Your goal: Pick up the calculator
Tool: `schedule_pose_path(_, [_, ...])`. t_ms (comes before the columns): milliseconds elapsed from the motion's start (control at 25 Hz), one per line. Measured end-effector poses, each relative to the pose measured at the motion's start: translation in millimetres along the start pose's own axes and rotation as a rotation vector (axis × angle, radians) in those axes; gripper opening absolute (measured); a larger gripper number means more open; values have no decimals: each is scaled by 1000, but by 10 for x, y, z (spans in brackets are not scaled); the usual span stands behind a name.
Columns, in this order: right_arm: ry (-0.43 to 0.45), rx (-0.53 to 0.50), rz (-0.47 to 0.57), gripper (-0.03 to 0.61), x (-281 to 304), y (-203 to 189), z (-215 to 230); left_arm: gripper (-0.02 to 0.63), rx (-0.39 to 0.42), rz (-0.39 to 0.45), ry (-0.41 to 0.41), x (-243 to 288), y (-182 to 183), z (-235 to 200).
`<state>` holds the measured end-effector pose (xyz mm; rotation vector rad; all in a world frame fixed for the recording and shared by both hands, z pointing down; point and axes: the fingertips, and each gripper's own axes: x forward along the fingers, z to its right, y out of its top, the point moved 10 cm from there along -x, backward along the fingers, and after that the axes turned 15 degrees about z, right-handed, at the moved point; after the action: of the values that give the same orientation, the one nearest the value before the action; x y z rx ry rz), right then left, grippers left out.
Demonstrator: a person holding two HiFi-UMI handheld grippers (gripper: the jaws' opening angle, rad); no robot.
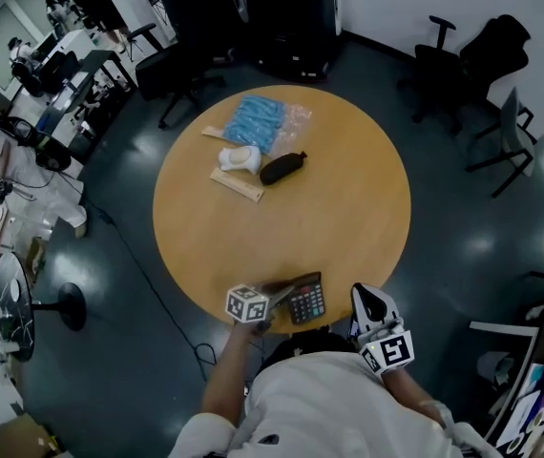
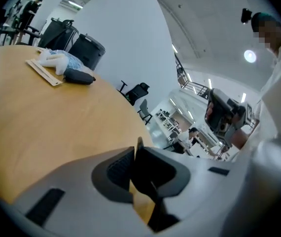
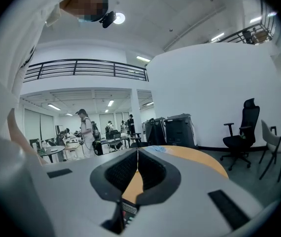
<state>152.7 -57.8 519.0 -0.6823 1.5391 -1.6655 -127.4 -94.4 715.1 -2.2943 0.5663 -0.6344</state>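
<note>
Left claw [image 2: 135,157]: clamped on the calculator [image 1: 306,301] by its edge, to lift it off the table [image 1: 348,208].
Right claw [image 3: 137,163]: closed, empty, standing by.

At the tabletop's [image 1: 348,218] near edge the calculator [image 1: 306,301] lies between the left claw [image 1: 280,294], on its left end, and the right claw [image 1: 368,296] just beside it on the right - well apart, on the far side, a pouch [image 1: 283,168] lies right of a ruler [image 1: 237,185], a bag [image 1: 256,122] behind both.
</note>
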Motion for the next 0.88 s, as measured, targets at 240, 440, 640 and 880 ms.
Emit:
schedule_pose_path(240, [9, -21, 26, 15, -85, 71, -64, 66, -224, 173, -40, -308, 17, 262])
schedule_pose_path(440, [12, -25, 47, 15, -120, 119, -92, 66, -291, 287, -77, -505, 104, 439])
schedule_pose_path(640, [16, -38, 71, 15, -103, 172, -97, 66, -279, 309, -74, -562, 296, 630])
schedule_pose_path(880, [41, -60, 79, 15, -16, 169, -162, 66, -272, 312, -118, -613, 434, 732])
